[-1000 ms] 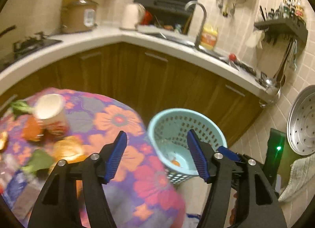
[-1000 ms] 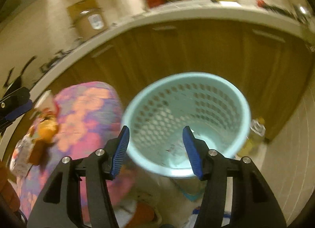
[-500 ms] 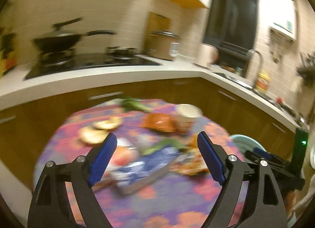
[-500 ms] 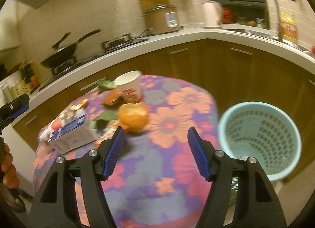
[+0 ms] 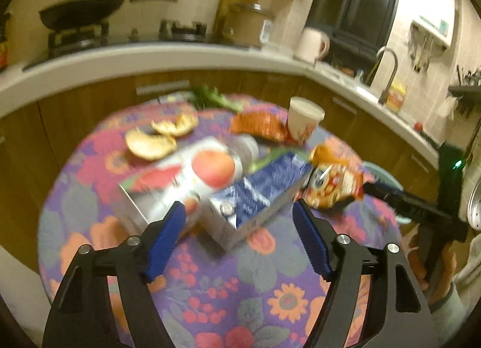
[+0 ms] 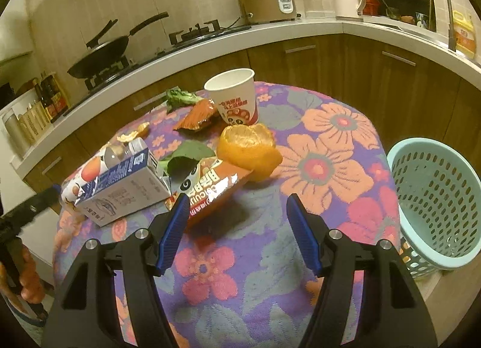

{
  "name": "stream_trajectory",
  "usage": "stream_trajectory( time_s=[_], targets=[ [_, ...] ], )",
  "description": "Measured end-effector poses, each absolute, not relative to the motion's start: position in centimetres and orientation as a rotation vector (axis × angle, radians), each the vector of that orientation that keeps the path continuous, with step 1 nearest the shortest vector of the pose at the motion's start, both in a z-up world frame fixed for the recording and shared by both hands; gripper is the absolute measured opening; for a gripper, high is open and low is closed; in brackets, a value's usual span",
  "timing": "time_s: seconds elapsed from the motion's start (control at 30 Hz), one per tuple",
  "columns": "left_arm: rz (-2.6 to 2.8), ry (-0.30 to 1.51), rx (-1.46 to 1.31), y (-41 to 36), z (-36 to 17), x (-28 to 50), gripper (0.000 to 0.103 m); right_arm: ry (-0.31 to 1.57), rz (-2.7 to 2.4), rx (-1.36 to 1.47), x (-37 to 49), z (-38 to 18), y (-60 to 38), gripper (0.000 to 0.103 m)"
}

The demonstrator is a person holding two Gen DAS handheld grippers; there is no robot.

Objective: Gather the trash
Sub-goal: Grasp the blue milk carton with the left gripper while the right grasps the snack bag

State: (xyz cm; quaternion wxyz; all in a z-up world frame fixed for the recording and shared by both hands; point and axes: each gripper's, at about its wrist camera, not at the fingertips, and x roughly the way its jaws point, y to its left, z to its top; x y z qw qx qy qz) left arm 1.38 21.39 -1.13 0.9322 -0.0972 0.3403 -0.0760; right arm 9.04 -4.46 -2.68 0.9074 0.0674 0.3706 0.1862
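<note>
Nearly all trash left on the flowered tablecloth [image 6: 330, 149]: blue milk carton [image 6: 126, 188], biscuit wrapper [image 6: 216, 188], orange peel [image 6: 248, 148], paper cup [image 6: 234, 97], leaves. Beside the table, a pale-blue basket [image 6: 436, 203], contents hidden. Left gripper [image 5: 237, 241] and right gripper [image 6: 234, 230] both spread wide, holding nothing, hovering above the pile.
</note>
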Motion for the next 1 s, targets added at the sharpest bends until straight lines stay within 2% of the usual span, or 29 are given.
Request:
stream_trajectory(
  time_s=[0.07,0.17,0.47,0.53,0.67,0.83,0.9,0.93,1.0],
  targets=[
    [-0.146,0.728,-0.193,21.1,-2.3,2.0,0.070,0.766,0.384,0.133,9.0,-2.8,-4.4,0.063],
    [-0.192,0.741,-0.218,20.7,-3.1,2.4,0.063,0.767,0.385,0.123,8.9,-3.0,-4.4,0.063],
    [-0.398,0.776,-0.192,17.2,-3.1,1.3,0.064,0.779,0.381,0.141,9.2,-3.4,-5.1,0.063],
    [-0.343,0.772,-0.145,16.7,-3.0,0.9,0.066,0.788,0.380,0.159,9.4,-3.5,-5.4,0.063],
    [-0.197,0.750,-0.083,16.8,-2.9,1.5,0.078,0.792,0.377,0.164,9.6,-3.6,-5.3,0.063],
    [-0.193,0.763,-0.058,15.7,-3.5,3.9,0.078,0.801,0.375,0.155,10.1,-3.6,-4.9,0.064],
    [-0.209,0.774,-0.053,15.0,-3.9,4.8,0.073,0.800,0.371,0.143,10.5,-3.4,-4.8,0.069],
    [-0.212,0.785,-0.054,14.6,-4.2,5.2,0.069,0.804,0.373,0.135,10.8,-3.3,-4.7,0.075],
    [-0.196,0.804,-0.053,14.3,-4.6,5.9,0.041,0.831,0.373,0.118,11.8,-3.4,-4.6,0.077]
  ],
)
